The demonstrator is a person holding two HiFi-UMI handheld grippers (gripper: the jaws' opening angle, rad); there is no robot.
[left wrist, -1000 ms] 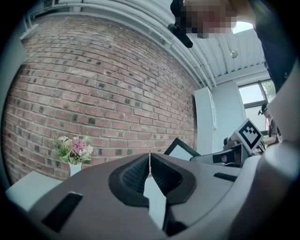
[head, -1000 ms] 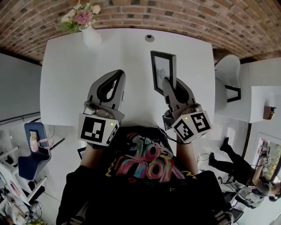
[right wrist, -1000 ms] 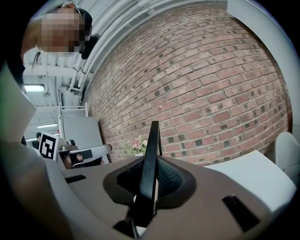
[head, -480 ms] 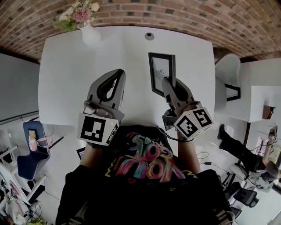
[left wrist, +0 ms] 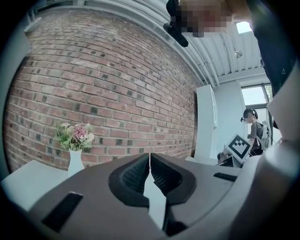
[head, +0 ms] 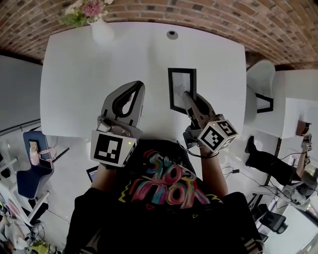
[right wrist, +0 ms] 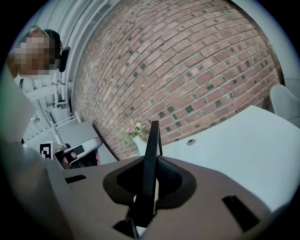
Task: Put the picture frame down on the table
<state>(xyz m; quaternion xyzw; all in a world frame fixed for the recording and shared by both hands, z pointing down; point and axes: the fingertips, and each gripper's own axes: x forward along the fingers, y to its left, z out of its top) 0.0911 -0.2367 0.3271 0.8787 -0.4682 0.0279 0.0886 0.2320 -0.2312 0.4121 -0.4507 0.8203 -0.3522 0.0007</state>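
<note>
The right claw (head: 187,95) is closed on the near edge of the picture frame (head: 182,89), a black-bordered frame with a white mount. In the right gripper view, the picture frame (right wrist: 152,136) stands edge-on between the two jaws of the right claw (right wrist: 151,163), both pads pressed against its faces, and its far end rises clear beyond the claw tips. In the head view, the frame sits over the right half of the white tabletop (head: 79,74), toward the near edge; whether it touches the surface cannot be determined. The left claw (head: 137,85) is held over the tabletop just left of the frame and apart from it. In the left gripper view, the jaws of the left claw (left wrist: 150,161) meet at the tips with nothing between them. A white vase of flowers (head: 101,29) stands at the far left edge of the tabletop, against the brick wall (head: 208,15). A small round fitting (head: 172,34) lies at the far middle.
</note>
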